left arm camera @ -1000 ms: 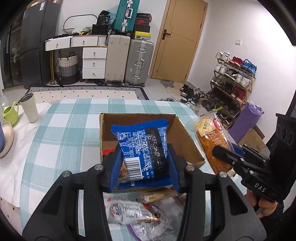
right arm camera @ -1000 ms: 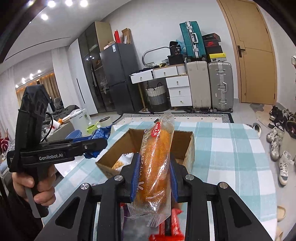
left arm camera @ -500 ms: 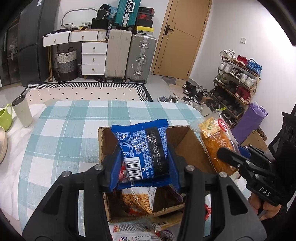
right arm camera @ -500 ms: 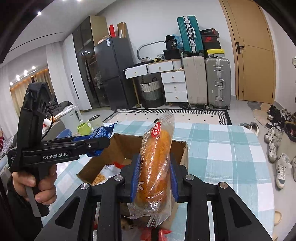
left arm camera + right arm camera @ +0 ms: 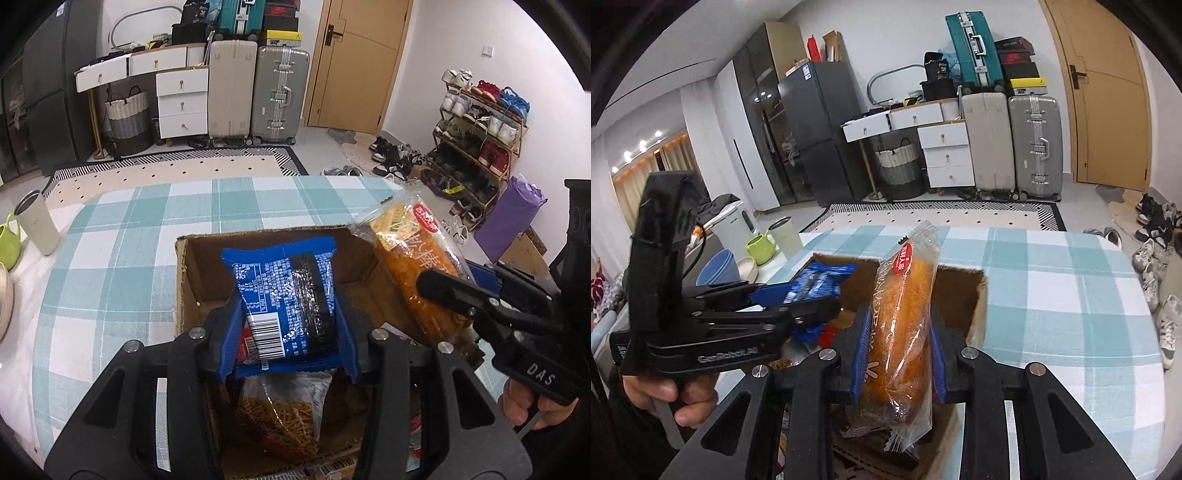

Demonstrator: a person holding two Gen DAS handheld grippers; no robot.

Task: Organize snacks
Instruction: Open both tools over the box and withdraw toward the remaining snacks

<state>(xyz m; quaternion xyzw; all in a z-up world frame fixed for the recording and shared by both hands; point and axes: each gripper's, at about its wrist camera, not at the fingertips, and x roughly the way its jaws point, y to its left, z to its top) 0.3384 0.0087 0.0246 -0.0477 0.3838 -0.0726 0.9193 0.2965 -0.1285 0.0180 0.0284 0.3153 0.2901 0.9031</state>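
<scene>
My left gripper (image 5: 288, 325) clamps the blue packet (image 5: 286, 295) above the cardboard box (image 5: 183, 280); my right gripper (image 5: 897, 354), stamped "DAS", clamps the bread (image 5: 903, 325) over its right rim.

Your left gripper (image 5: 286, 325) is matt black plastic with ribbed blue pads (image 5: 231, 334) and bright metal screw heads; it pinches a glossy blue foil snack packet (image 5: 286, 295) that crinkles and glints. Your right gripper (image 5: 897, 354), of the same matt plastic, clamps a clear, shiny plastic-wrapped orange bread stick (image 5: 905, 314). Under both sits a rough brown corrugated cardboard box (image 5: 192, 273), raw-edged and dull, on a woven teal-and-white checked cloth (image 5: 110, 280) with a visible coarse weave.
</scene>
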